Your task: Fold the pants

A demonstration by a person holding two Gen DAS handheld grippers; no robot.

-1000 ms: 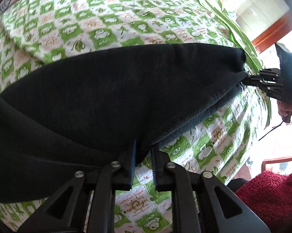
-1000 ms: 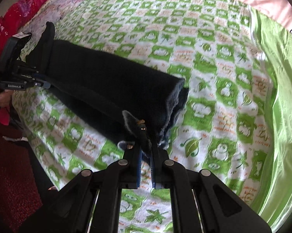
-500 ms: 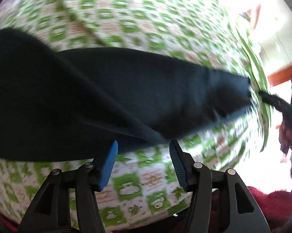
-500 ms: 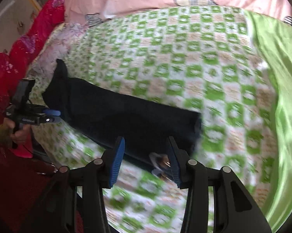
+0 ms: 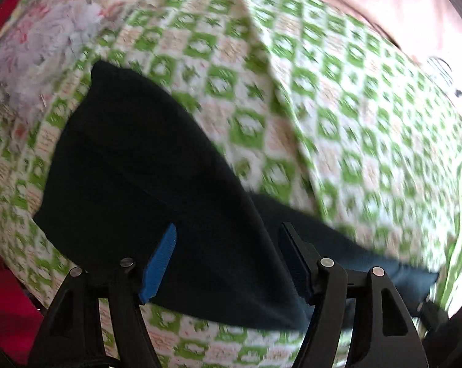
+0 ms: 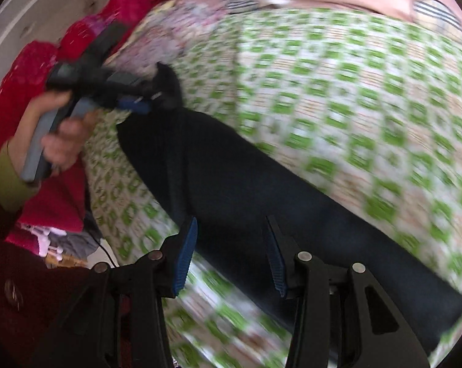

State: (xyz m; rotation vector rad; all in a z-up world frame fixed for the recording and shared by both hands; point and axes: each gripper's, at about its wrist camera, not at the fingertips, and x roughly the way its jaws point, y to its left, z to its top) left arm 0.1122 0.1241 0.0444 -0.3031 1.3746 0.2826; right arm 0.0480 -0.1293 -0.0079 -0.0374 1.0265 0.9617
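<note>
One pair of dark pants [image 6: 249, 202] lies folded lengthwise into a long band on the bed [image 6: 369, 98], near its edge. In the right wrist view its long axis runs from the upper left of the frame to the lower right; one end sits at upper left, the other runs off at lower right. The checked green sheet is bare across the whole upper right. There are two grippers. The left gripper [image 5: 227, 260] hangs over the cloth, its jaws opening with nothing pinched between them. The right gripper [image 6: 231, 254] has its jaws apart above the band, gripping nothing. A hand [image 6: 62, 135] holds the left gripper's handle at left.
</note>
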